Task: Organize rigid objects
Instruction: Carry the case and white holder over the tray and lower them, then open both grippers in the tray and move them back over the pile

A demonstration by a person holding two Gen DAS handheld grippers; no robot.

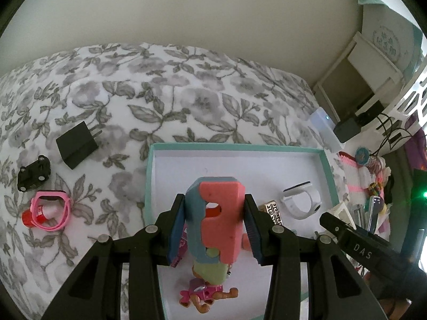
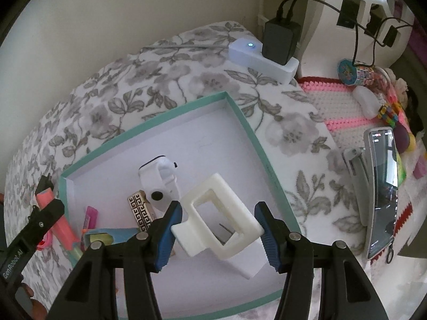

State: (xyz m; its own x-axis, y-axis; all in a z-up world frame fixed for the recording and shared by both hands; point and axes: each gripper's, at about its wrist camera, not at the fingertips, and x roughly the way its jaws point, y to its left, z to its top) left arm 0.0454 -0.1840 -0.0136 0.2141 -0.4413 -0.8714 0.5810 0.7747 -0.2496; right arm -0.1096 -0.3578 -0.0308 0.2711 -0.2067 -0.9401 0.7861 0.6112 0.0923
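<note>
Over the teal tray (image 1: 329, 170), left hand-held gripper (image 1: 213, 229) clamps a pink-blue toy (image 1: 218, 213); right hand-held gripper (image 2: 217, 236) grips a white clip (image 2: 218, 221)

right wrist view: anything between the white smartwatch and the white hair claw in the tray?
Nothing. In the right wrist view the white smartwatch and the white hair claw sit close together, with only bare tray floor between them.
</note>
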